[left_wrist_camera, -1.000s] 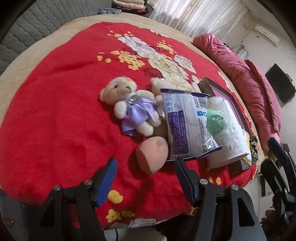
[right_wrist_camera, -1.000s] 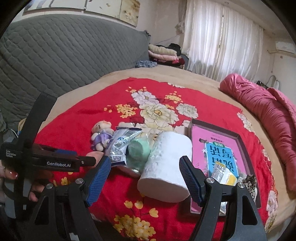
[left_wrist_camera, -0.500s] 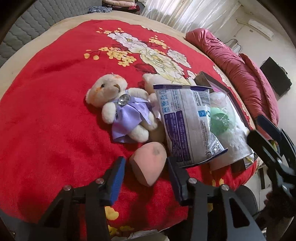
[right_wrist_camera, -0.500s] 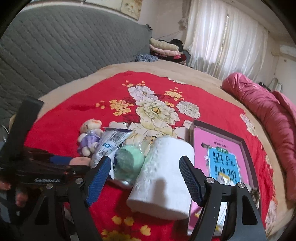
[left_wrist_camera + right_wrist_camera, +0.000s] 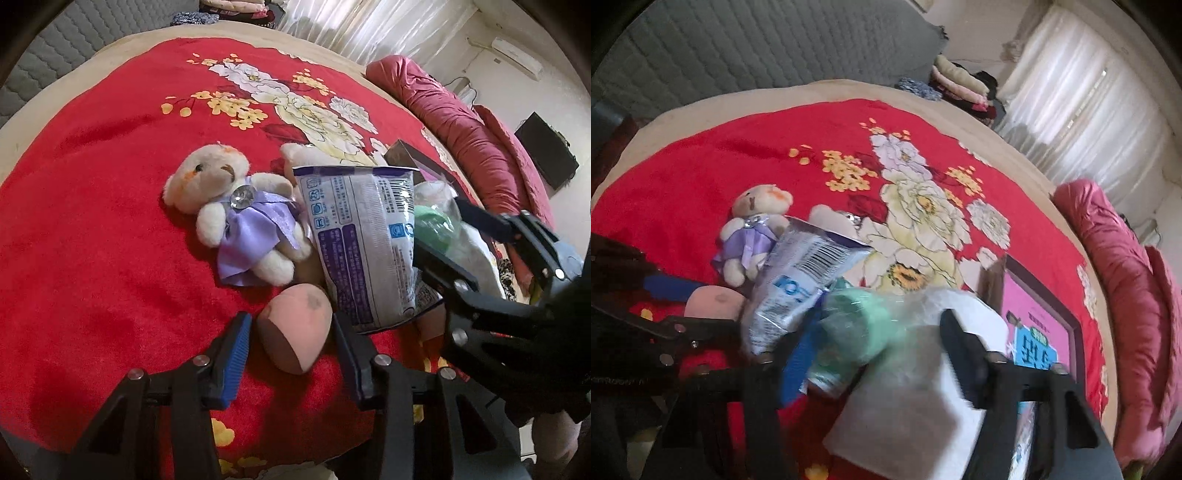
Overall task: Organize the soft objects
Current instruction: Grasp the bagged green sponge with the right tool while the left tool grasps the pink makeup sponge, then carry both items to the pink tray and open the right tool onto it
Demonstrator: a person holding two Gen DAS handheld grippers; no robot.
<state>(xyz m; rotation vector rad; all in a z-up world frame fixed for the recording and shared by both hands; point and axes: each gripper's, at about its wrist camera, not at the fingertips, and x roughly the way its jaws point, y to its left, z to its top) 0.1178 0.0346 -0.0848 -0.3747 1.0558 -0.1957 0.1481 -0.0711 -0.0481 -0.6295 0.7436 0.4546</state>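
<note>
Left gripper (image 5: 291, 343): jaws have just been closing, blue pads flanking the pink sponge (image 5: 295, 328), a sliver of gap visible on each side; not yet clamped.

Teddy bear (image 5: 236, 210) in lilac dress: beyond the sponge, ahead-left.

White-and-purple packet (image 5: 362, 236): ahead-right, beside the bear.

Right gripper (image 5: 875, 354): jaws narrowing, astride the wrapped green item (image 5: 857, 325), white paper roll (image 5: 923, 387) alongside; contact blurred.

Both cameras sit low and close over the near edge of the red blanket (image 5: 92, 229), looking down across it. The left one faces the teddy bear (image 5: 236, 214); both see the blue packet (image 5: 798, 280).
</note>
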